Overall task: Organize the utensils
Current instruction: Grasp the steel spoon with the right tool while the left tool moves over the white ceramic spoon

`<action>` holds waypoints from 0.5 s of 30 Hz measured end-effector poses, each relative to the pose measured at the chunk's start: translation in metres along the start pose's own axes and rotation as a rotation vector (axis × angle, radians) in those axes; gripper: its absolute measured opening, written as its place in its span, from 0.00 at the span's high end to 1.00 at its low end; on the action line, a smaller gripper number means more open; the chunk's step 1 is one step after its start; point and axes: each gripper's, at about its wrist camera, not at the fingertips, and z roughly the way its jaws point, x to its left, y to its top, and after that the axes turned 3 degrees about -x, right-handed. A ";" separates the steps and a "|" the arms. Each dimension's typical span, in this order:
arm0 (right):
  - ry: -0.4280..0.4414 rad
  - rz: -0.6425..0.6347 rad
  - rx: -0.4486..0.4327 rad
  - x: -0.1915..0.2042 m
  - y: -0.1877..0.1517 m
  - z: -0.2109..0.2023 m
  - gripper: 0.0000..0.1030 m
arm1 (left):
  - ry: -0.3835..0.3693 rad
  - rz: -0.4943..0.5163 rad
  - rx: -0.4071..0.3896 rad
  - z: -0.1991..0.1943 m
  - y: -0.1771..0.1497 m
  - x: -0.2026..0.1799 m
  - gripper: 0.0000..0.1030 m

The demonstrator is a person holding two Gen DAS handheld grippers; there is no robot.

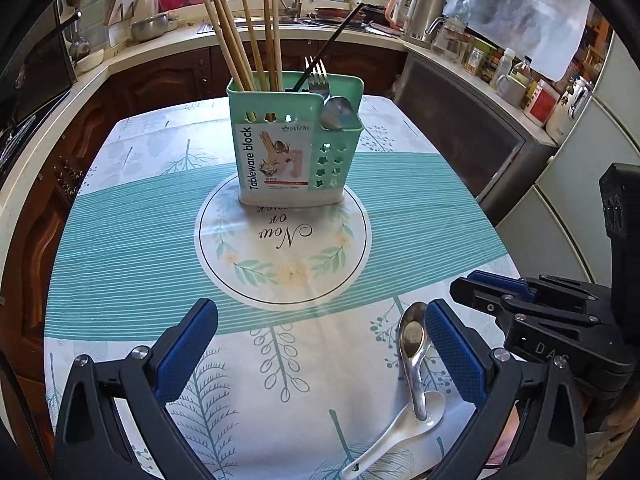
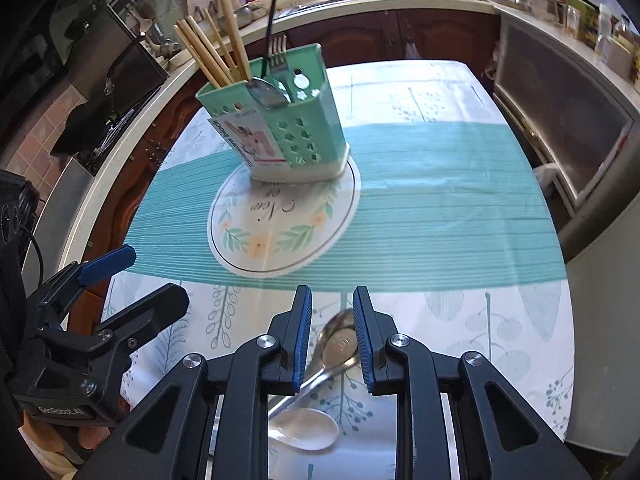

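Utensils on the counter [image 1: 120, 240], which has a cloth w/ teal stripes and leaf print. In the middle of the cloth stands a green caddy [image 1: 280, 148], on a white printed circle [image 1: 280, 248]. Its tall compartment holds wooden chopsticks [image 1: 244, 40] and one thin black stick [image 1: 328, 48]; a fork [image 1: 318, 76] stands tines up beside them. The lower side pocket has a metal spoon bowl [image 1: 338, 112] sticking out.

Two spoons are not in the caddy. A steel spoon [image 1: 414, 352] lies on the near part of the cloth, bowl pointing toward the caddy. Its handle end rests in the bowl of a white ceramic spoon [image 1: 400, 432], which lies nearer to the edge, handle running to the lower edge of the left view.

Left gripper [image 1: 320, 356]: jaws wide apart, released, nothing between the pads. It hangs over the cloth, and its right finger [image 1: 452, 356] is just beside the steel spoon; I cannot tell if they touch.

Right gripper [image 2: 332, 332]: jaws only a little apart, above the steel spoon's bowl, approx. over it. The pads do not press on it in the right view, so it is not grasped. In the left view this gripper shows from the side, near the counter's right edge.

A hand shows partly under the left gripper's body in the right view.
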 end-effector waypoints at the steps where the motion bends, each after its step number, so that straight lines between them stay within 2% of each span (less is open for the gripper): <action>1: 0.002 0.011 0.006 -0.003 -0.003 0.001 0.79 | 0.000 0.004 0.003 0.001 0.000 0.000 0.01; 10: 0.011 0.089 0.070 -0.018 -0.019 0.013 0.79 | -0.020 0.002 0.073 0.013 -0.005 0.006 0.01; 15: 0.025 0.148 0.098 -0.026 -0.022 0.022 0.79 | -0.041 0.003 0.153 0.027 -0.007 0.010 0.01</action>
